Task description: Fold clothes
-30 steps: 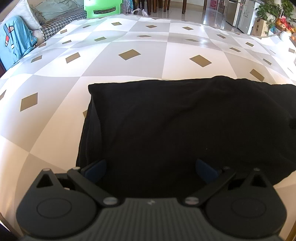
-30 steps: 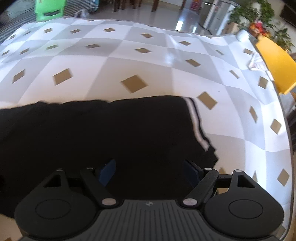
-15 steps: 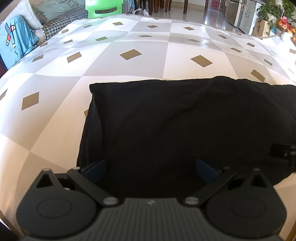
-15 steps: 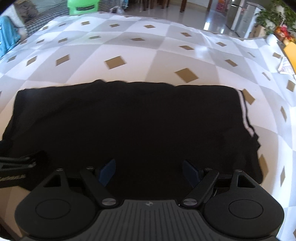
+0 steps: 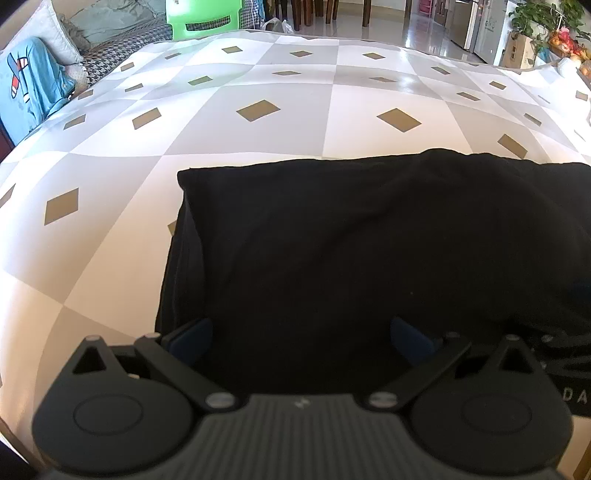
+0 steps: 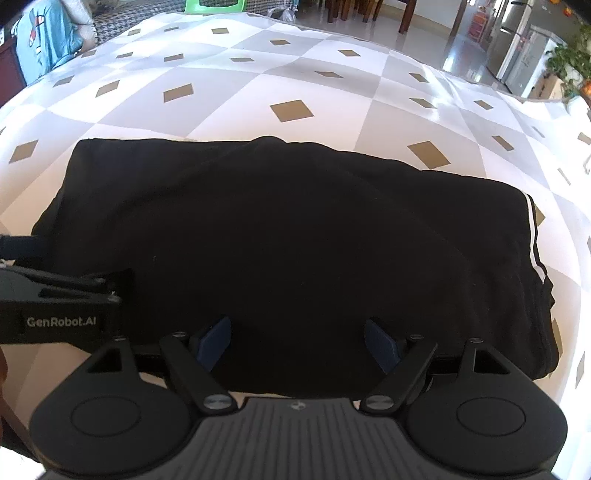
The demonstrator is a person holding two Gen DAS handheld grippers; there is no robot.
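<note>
A black garment (image 5: pixel 351 236) lies folded into a wide rectangle on a checked cloth-covered table (image 5: pixel 258 110). In the right wrist view the same black garment (image 6: pixel 280 236) shows a white stripe (image 6: pixel 532 236) along its right edge. My left gripper (image 5: pixel 301 339) hovers open over the garment's near left part, nothing between its blue pads. My right gripper (image 6: pixel 297 341) stands open above the near edge, near the middle. The left gripper's body (image 6: pixel 55 299) shows at the left of the right wrist view, and the right gripper's body (image 5: pixel 561 365) at the lower right of the left wrist view.
White-and-grey checked cloth with tan diamonds (image 6: pixel 291 110) stretches beyond the garment. A light blue garment (image 5: pixel 33 88) lies on a sofa at far left, a green plastic stool (image 5: pixel 203 14) stands behind the table, and plants (image 5: pixel 546 22) stand at back right.
My right gripper has swung left, from the striped right end toward the garment's middle, close beside the left gripper. The left gripper has stayed nearly still. The garment has not moved.
</note>
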